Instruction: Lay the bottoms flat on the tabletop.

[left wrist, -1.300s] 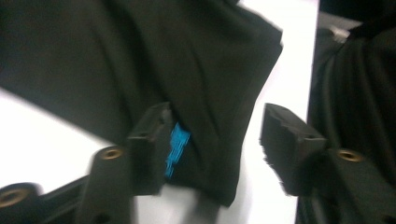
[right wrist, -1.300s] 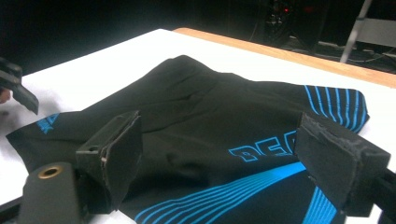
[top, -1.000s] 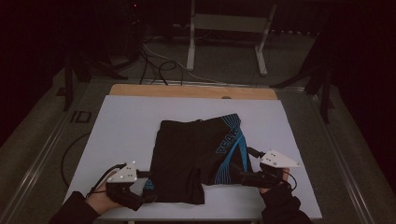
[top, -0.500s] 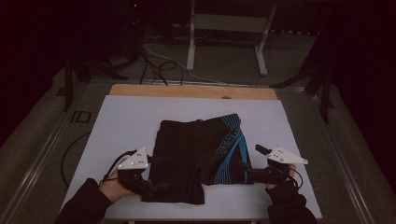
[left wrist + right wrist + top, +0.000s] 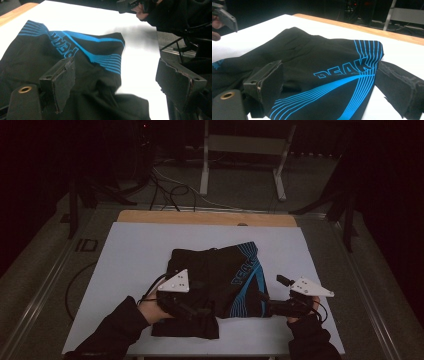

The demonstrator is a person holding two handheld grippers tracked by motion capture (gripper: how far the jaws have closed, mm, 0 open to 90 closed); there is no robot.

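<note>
we see black shorts (image 5: 220, 287) with blue stripes lying flat near the front of the white table (image 5: 130, 250), roughly centred, near edge a bit rumpled. we judge them light, soft and floppy, probably a slick stretch cloth, so they will sag and slide unless pinched at a hem or corner, not mid-panel. left gripper (image 5: 192, 312) sits over the near left corner of the shorts, jaws spread wide, cloth between them in its own view but nothing pinched. right gripper (image 5: 265, 306) is at the right hem by the striped side, jaws also wide apart around that edge, holding nothing. plenty of bare table beyond and to both sides of the shorts; near table edge is close to both hands, so pulls toward us have little room.
</note>
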